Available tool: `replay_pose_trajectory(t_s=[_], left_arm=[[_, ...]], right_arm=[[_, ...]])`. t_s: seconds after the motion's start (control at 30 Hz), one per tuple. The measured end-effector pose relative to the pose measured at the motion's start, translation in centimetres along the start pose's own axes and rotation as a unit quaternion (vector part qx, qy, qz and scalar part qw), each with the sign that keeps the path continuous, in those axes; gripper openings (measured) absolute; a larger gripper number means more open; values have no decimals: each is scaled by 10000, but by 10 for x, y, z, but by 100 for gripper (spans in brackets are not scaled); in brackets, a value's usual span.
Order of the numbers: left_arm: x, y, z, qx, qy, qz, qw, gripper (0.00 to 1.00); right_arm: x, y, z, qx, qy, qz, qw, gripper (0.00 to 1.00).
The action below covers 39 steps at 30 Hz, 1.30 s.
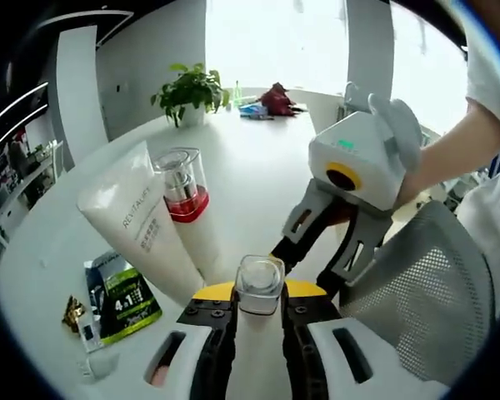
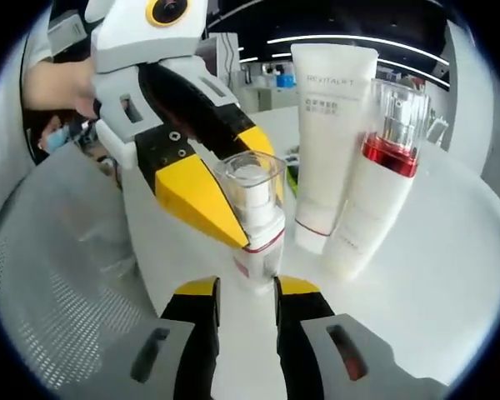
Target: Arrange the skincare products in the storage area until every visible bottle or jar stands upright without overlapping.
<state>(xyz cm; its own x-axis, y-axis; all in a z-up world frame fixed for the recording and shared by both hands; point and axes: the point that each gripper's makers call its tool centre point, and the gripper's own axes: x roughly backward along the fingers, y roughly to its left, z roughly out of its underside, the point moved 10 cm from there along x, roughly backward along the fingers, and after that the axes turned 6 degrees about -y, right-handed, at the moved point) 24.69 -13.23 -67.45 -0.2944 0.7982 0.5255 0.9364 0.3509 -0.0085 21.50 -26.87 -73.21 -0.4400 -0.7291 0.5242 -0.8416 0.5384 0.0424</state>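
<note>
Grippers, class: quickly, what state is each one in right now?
Left gripper: shut on the clear-capped pump bottle.
Right gripper: open, its jaws either side of that bottle's base, not clamped.

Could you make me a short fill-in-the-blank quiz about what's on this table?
1. The white tube reads REVITALIFT and stands next to a pump bottle with a ____ collar.
2. The small bottle held by the left hand-held gripper has a ____ cap.
3. At the far end of the white table stands a potted ____.

Missing words: red; clear; plant
</note>
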Motion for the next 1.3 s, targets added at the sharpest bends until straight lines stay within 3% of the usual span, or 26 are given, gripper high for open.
replay_pose_trajectory(t_s=[0.13,0.47,0.63,0.77,1.07,1.2,1.3], left_arm=[[1,0,-1,14,2,10,10000,20],[3,-3,-5,-166,-17,-46,9999,32],[13,1,6,-81,134,-160,9998,34],[18,6,25,44,461,-291,9985,32],[6,-1,46,233,695,-220,9971,18],[-4,-6,47,184,782,-129,9967,7],[-10,-7,47,142,824,-98,9965,7]], right_arm=[[0,1,1,-30,12,31,10000,26],[0,2,-2,3,76,66,9999,26],[3,2,-2,-1,133,154,9998,25],[7,3,3,-89,280,351,9990,23],[3,12,8,-139,487,367,9980,16],[0,8,7,-108,469,342,9983,12],[-1,5,7,-81,481,355,9982,11]])
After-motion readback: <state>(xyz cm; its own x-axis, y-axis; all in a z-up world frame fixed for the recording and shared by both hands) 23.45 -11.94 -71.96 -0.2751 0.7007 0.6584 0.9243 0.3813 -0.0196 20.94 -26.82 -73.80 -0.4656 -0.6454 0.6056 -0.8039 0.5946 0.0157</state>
